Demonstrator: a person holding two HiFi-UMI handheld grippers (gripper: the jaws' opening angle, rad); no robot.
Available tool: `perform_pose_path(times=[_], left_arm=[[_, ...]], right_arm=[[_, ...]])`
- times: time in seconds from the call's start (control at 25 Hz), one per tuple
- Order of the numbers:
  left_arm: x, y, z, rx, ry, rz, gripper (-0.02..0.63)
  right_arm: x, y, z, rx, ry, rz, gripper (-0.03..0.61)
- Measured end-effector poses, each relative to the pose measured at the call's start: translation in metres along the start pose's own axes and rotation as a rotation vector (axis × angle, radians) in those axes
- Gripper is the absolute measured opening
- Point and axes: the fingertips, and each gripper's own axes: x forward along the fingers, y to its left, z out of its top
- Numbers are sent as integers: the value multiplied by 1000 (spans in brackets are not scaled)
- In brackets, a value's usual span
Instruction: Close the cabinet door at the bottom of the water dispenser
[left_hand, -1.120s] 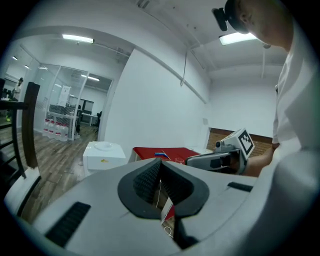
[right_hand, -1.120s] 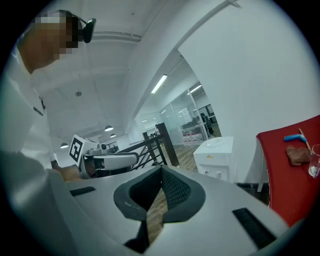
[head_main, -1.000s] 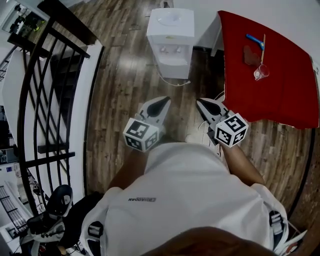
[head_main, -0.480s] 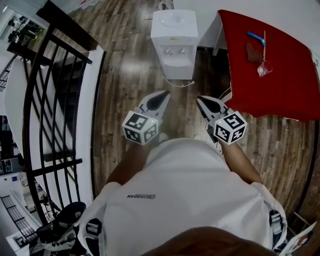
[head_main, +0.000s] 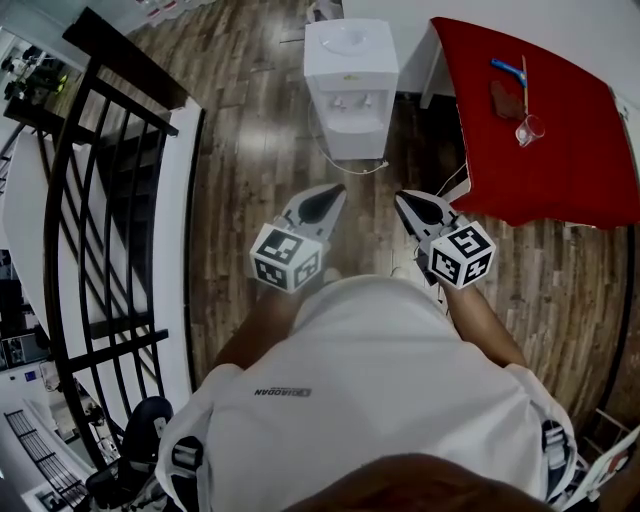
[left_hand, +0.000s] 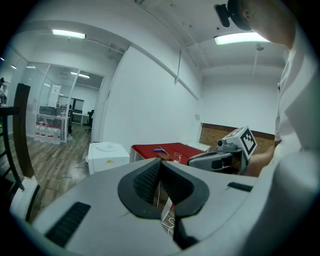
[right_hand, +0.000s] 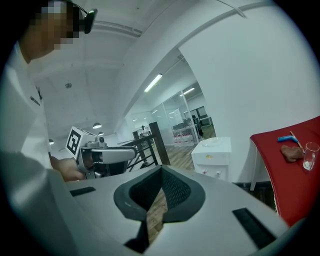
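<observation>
While water dispenser (head_main: 350, 70) stands well ahead by wall, beside red table (head_main: 545, 150), we hold left gripper (head_main: 330, 195) and right gripper (head_main: 405, 200) closed, empty. Cabinet door hidden from us; if ajar, come low, push gently with closed tips.

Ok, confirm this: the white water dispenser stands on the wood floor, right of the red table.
Wrong side: the head view shows the water dispenser left of the red table, not right of it. It does stand on the wood floor.
</observation>
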Motion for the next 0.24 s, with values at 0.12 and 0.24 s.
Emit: perform_pose_path(times=[0.12, 0.24], left_arm=[[-8, 6, 1, 5, -6, 7, -8], [-17, 15, 4, -1, -18, 21, -8]], right_arm=[[3, 9, 1, -12, 5, 1, 20], [8, 19, 3, -22, 10, 9, 20]])
